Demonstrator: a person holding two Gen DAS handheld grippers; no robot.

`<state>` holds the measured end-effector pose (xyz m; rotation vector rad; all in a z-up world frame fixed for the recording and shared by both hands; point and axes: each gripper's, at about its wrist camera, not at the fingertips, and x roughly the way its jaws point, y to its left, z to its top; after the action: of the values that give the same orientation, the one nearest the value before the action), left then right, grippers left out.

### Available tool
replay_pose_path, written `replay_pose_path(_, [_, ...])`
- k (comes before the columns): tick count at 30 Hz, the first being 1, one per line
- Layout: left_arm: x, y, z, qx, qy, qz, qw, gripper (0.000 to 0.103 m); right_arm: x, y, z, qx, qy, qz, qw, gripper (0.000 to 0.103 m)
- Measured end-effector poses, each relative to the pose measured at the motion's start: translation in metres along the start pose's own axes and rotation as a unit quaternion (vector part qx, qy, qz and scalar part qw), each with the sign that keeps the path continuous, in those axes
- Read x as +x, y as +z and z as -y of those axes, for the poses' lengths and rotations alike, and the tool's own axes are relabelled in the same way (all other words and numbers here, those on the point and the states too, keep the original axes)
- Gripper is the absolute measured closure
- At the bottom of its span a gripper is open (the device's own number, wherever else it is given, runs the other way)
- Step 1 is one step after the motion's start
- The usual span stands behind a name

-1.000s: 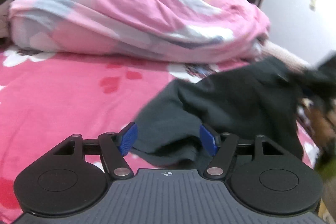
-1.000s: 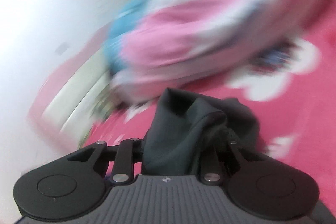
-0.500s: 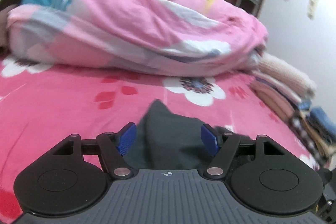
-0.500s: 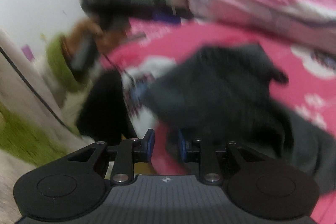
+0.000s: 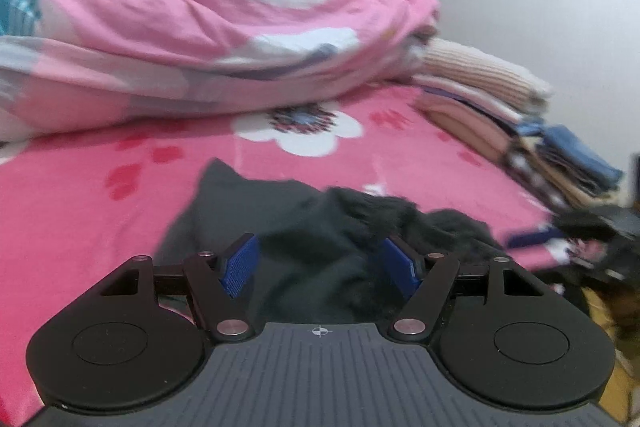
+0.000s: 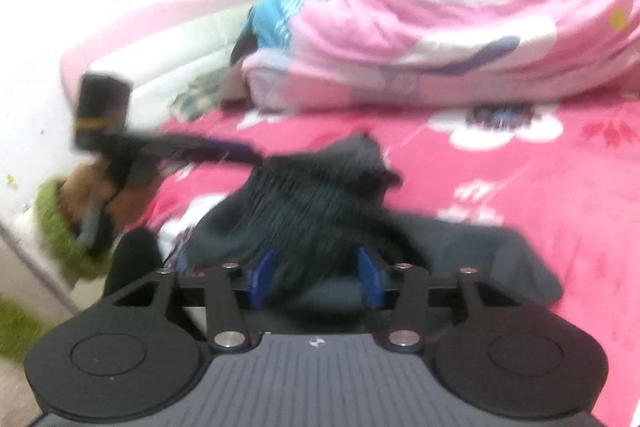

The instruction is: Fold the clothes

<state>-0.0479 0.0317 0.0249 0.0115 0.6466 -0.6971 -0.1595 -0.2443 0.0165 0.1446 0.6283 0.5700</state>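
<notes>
In the view from my left wrist, the dark garment (image 5: 304, 227) lay crumpled on the pink flowered bedspread (image 5: 80, 211), low in the centre of the frame. It was a dull charcoal cloth, bunched into soft ridges, with one corner poking up toward the middle of the picture and a fuzzy, ribbed-looking fold on its right side. My left gripper (image 5: 320, 267) stood with its blue pads well apart, the cloth lying between them without either pad pressing on it. A rumpled pink duvet (image 5: 224, 27) filled the upper left, and a stack of folded clothes (image 5: 500, 115) sat at the right edge.

In the view from my right wrist, the same garment (image 6: 320, 203) was a blurred heap in the centre, trailing flat toward the lower right. My right gripper (image 6: 318, 277) had just been opening; its pads stood apart with cloth between them, gripping nothing. My other hand (image 6: 104, 187), in a green cuff, showed at centre left.
</notes>
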Motion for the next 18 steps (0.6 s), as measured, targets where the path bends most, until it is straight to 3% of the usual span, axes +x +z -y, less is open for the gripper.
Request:
replay_pose_path(2, [0.001,-0.003,0.005,0.003,-0.006,-0.008,0.9999,0.034,0.017,0.007,0.008,0.006,-0.007,0.012,1.0,0.034])
replay_pose_path(7, [0.006,-0.017,0.011,0.006,-0.019,-0.028,0.9994,0.033,0.045,0.006,0.052,0.089,0.003,0.004,0.996,0.034])
replay_pose_path(11, [0.011,-0.022,0.01,0.002,-0.015,-0.036,0.9992,0.034,0.048,-0.002,0.069,0.144,0.057,-0.022,0.988,0.034])
replay_pose_path(15, [0.007,-0.02,0.003,-0.016,-0.027,-0.028,0.9991,0.034,0.037,-0.01,0.044,0.094,0.094,-0.045,0.99,0.033])
replay_pose_path(18, [0.002,-0.011,0.0,-0.036,-0.053,-0.013,0.9978,0.033,0.029,-0.011,0.027,0.061,0.099,-0.054,0.992,0.033])
